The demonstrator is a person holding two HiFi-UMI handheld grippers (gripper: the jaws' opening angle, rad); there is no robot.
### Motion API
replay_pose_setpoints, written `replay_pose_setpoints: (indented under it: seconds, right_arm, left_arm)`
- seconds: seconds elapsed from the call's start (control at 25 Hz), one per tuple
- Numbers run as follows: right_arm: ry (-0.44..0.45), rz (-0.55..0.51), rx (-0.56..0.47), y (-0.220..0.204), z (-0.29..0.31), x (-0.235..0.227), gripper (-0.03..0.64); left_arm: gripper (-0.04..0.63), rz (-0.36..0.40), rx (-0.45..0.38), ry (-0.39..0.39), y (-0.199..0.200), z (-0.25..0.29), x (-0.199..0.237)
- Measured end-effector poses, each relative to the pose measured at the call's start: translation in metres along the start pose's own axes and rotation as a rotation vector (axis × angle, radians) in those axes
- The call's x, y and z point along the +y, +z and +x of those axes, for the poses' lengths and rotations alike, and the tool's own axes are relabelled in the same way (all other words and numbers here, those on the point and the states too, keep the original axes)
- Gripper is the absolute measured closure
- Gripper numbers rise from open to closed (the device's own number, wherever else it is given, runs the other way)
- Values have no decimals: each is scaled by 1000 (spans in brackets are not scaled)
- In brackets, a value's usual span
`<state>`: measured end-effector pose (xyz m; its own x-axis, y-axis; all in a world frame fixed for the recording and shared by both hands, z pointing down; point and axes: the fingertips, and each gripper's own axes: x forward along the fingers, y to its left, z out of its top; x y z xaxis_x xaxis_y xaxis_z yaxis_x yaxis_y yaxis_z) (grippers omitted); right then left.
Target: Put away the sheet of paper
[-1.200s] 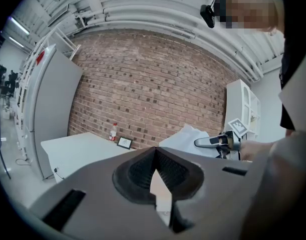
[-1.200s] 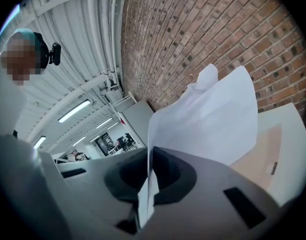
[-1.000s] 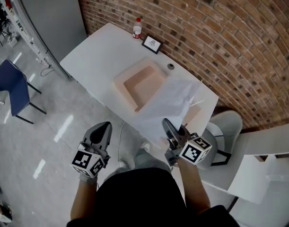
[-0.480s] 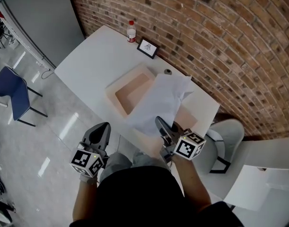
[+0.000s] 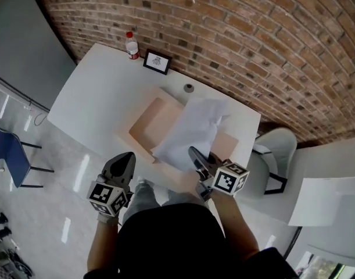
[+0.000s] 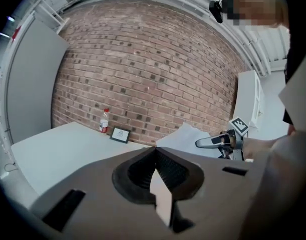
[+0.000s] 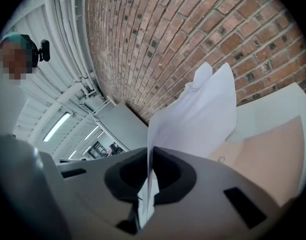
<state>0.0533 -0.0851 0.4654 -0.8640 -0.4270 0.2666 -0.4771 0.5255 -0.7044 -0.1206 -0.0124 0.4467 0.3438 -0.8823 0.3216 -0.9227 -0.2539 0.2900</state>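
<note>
still clamped shut on the near edge of the sheet of paper [image 5: 192,129], the right gripper [image 5: 194,154] has carried it leftward; it now hangs over the right part of the tray [image 5: 143,127] on the table [image 5: 96,92]. the left gripper [image 5: 124,163] stays off the table's near edge, jaws closed on nothing.

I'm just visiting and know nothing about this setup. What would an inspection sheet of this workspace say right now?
Surface: white table, set against a brick wall.
Job's things: sheet of paper, held up by the beige tray.
Clutter: bottle, framed picture, small round object, all along the wall side.
Grippers: right claw shut on the sheet of paper; left claw shut, empty, off the table.
Cables: nothing seen on the table.
Surroundings: blue chair left, white chair right.
</note>
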Motion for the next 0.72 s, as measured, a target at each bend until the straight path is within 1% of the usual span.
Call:
replay_pose_setpoints:
  seconds: [0.12,0.24,0.44,0.56,0.72]
  right_arm:
    - [-62,55,-26,-11,5,-12,607]
    - [-134,105,-50,-28,6,-26,606]
    - [-262,168,-82,-63,0,-55,607]
    - [-330,230,-92,-95,-8,-73,607]
    - [-383,337,-118,-131,-17,-94,607]
  left_arm:
    - [592,10,60,-70,-5,17,15]
    - [592,37,119,-133,-14,33,27]
    - [592,69,246,-217,-44,58,41]
    - [592,79,313,-260,-65,67,46]
    - [592,91,384,-294,-93,80,52]
